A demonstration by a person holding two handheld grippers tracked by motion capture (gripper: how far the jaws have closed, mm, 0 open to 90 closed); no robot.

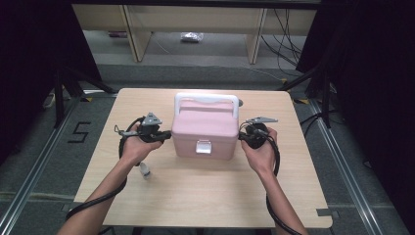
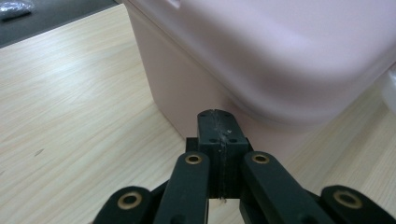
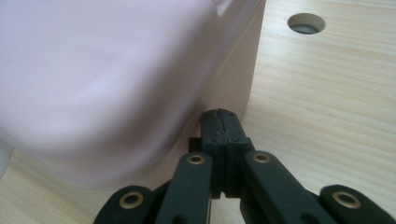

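Jaws of the left gripper (image 1: pixel 167 133) are pressed together, tips against the left wall of the pink box (image 1: pixel 204 131), which stands mid-table (image 1: pixel 195 191) with its white handle (image 1: pixel 206 100) raised. The right gripper (image 1: pixel 242 136), jaws likewise together, meets the box's right wall.

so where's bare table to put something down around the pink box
Widest free patch: the near strip of the table, between the forearms. The far corners beside the pink box are bare too. Crowded: both flanks, where the shut left gripper and right gripper meet its sides, and by the small bottle.
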